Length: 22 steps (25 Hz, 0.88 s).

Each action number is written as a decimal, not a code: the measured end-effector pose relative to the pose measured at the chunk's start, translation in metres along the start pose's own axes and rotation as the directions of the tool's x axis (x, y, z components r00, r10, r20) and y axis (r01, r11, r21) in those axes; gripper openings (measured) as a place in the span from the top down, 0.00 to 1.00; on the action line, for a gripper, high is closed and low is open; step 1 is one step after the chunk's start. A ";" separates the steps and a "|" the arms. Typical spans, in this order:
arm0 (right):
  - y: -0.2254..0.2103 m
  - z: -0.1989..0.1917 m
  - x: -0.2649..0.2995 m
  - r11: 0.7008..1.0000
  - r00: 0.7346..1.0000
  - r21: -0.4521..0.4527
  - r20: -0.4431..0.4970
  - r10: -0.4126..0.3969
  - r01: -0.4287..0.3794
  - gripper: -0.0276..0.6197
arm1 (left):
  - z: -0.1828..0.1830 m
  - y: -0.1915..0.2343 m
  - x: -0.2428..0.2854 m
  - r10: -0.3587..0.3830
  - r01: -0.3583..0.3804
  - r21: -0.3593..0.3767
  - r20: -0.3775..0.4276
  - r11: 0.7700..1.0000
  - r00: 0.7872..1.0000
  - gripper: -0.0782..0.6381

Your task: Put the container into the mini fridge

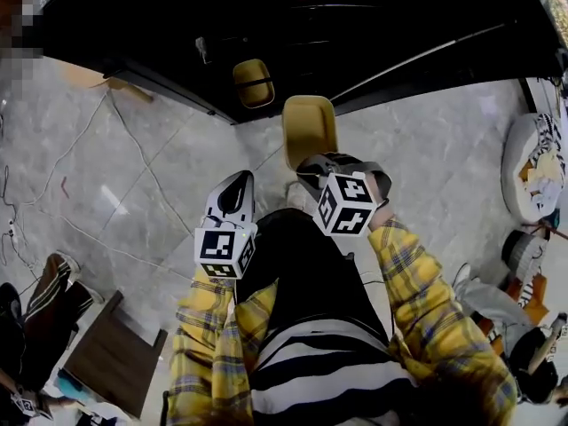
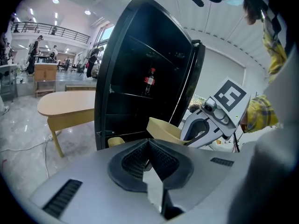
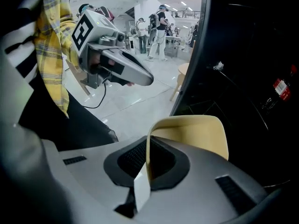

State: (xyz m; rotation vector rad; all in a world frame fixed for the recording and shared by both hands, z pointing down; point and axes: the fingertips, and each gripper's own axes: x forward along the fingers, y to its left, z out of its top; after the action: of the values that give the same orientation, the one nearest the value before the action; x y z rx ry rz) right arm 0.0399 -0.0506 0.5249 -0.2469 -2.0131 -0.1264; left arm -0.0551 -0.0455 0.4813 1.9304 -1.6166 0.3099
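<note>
My right gripper (image 1: 316,172) (image 3: 147,158) is shut on the rim of a pale yellow container (image 1: 309,128) (image 3: 192,134) and holds it out over the floor in front of the black mini fridge (image 1: 293,25) (image 3: 247,55). The container also shows in the left gripper view (image 2: 163,129). My left gripper (image 1: 238,185) (image 2: 148,147) hangs to its left, shut with nothing between its pads. Through the fridge's dark front (image 2: 140,78) a red-labelled bottle (image 2: 149,80) (image 3: 281,88) stands on a shelf. A small yellow shape (image 1: 253,82) on that front may be a reflection. I cannot tell whether the door is open.
Cables (image 1: 133,153) trail over the marble floor at the left. A brown board (image 1: 111,353) lies at the lower left. A round white basket (image 1: 532,162) and shoes (image 1: 524,256) sit at the right. A wooden table (image 2: 70,104) stands left of the fridge; people stand far behind.
</note>
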 end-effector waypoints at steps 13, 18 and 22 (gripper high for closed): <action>-0.075 -0.036 0.056 0.996 0.998 -0.085 -0.054 -0.043 0.039 0.91 | -0.013 0.009 0.074 0.027 -0.028 0.048 0.026 0.998 0.999 0.88; -0.097 -0.039 0.075 0.992 0.996 -0.119 -0.073 -0.054 0.045 0.91 | -0.010 0.012 0.099 0.036 -0.040 0.072 0.053 0.997 0.998 0.88; -0.125 -0.038 0.088 0.987 0.992 -0.141 -0.086 -0.090 0.077 0.91 | -0.004 0.017 0.116 0.055 -0.061 0.073 0.079 0.995 0.995 0.88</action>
State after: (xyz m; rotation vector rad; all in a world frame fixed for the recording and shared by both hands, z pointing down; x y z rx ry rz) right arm 0.0073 -0.1697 0.6226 -0.2397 -1.9258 -0.3245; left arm -0.0431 -0.1392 0.5510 1.9756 -1.7361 0.3284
